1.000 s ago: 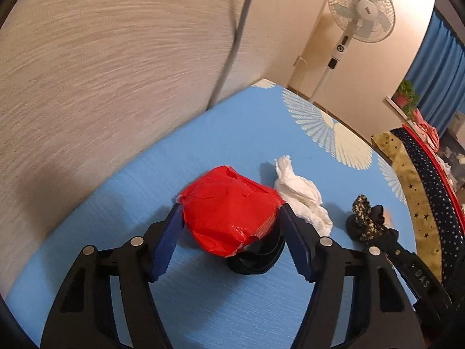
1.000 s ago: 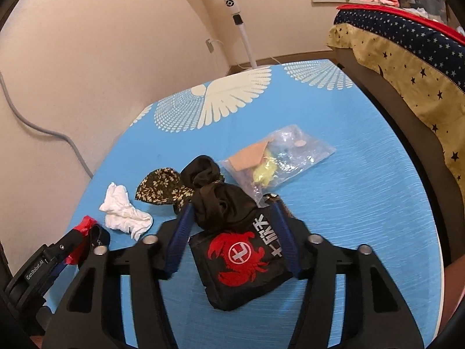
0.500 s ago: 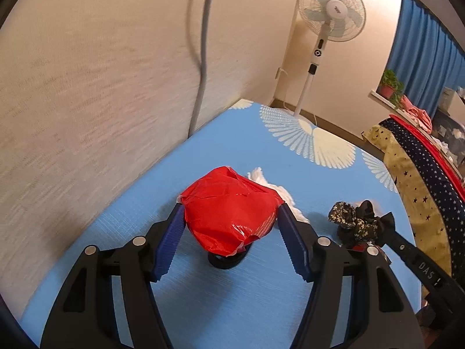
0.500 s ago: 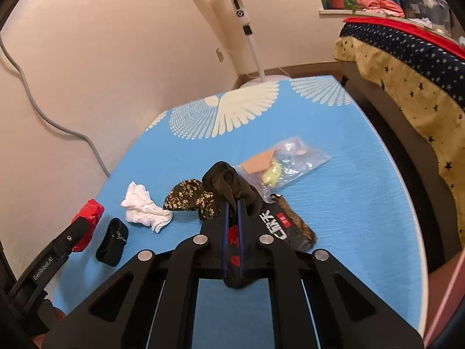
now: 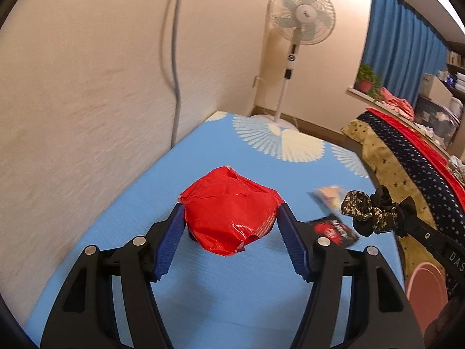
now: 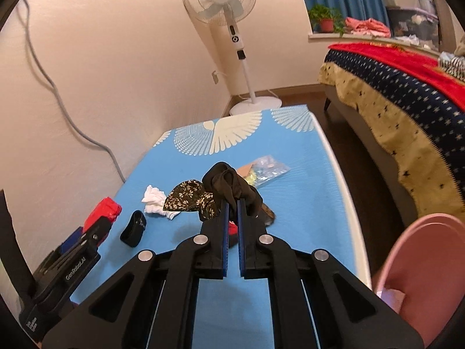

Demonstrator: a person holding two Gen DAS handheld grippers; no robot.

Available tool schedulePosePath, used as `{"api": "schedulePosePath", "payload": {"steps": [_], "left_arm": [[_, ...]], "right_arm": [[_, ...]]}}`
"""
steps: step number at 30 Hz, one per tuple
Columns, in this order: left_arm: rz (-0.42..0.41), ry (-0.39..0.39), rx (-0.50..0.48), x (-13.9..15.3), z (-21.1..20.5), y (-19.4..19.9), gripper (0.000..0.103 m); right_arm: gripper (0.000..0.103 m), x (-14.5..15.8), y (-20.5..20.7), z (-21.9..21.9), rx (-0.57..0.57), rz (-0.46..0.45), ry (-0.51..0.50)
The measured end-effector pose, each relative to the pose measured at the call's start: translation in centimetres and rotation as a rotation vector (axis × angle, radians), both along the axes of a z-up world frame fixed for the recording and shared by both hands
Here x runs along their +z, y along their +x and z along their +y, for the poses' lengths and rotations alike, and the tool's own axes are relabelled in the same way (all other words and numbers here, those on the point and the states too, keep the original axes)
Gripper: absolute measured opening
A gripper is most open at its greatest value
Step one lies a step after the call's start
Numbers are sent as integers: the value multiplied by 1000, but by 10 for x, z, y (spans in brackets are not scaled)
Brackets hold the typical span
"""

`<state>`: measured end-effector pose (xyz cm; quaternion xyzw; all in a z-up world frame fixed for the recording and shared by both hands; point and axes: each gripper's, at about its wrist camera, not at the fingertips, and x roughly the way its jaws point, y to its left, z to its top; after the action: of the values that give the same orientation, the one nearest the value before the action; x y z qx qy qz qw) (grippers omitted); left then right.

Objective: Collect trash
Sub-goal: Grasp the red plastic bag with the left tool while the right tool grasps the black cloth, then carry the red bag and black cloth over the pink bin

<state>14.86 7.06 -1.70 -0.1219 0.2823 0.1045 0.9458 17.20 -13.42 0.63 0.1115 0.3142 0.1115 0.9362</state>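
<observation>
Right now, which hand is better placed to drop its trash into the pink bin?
Right. The right gripper, shut on the dark cloth bundle, has the pink bin beside it; the left gripper with the red bag is farther away.

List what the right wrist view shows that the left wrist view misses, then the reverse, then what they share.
Only the right wrist view: the white crumpled tissue, the small black pouch lying on the mat, and the pink bin at the right edge.

Only the left wrist view: the full face of the red plastic wad held between the left tool pads.

Both: the blue mat, the standing fan, the clear plastic bag, and the right tool shut on the dark cloth bundle.
</observation>
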Motion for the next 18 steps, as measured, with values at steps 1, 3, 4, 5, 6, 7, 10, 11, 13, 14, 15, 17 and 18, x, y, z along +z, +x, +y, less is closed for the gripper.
{"api": "schedulePosePath", "payload": {"steps": [1,3,4,5,6,7,10,11,13,14,15,17,18], "left_arm": [[-6,4,-9,4,-3,-5,63],[-13,12,-29,9,-10,-14,63],[-16,19,-41,11,-15,-20,63],[-19,24,-52,13,-18,-25,63],[-21,26,-61,15,-21,-30,63],[-23,27,-73,17,-25,-35,63],[-37,30,-100,24,-34,-49,63],[-44,34,-112,27,-37,-55,63],[-52,47,-127,31,-42,-64,63],[-54,45,-135,33,-44,-68,63],[-56,43,-141,34,-46,-71,63],[-58,46,-156,35,-50,-78,63],[-58,49,-160,35,-52,-82,63]], "right_arm": [[6,4,-7,-3,-4,-7,-4],[6,11,-19,-8,-14,-17,-14],[6,15,-25,-12,-19,-22,-17],[6,18,-31,-15,-22,-27,-19],[6,21,-36,-17,-27,-33,-25],[6,25,-43,-20,-31,-37,-32],[6,33,-61,-27,-43,-56,-61],[6,35,-68,-31,-51,-61,-70],[6,39,-78,-37,-62,-64,-79],[6,40,-82,-40,-69,-66,-86],[6,42,-88,-43,-77,-69,-96],[6,44,-98,-48,-87,-74,-106],[6,46,-103,-50,-93,-77,-112]]}}
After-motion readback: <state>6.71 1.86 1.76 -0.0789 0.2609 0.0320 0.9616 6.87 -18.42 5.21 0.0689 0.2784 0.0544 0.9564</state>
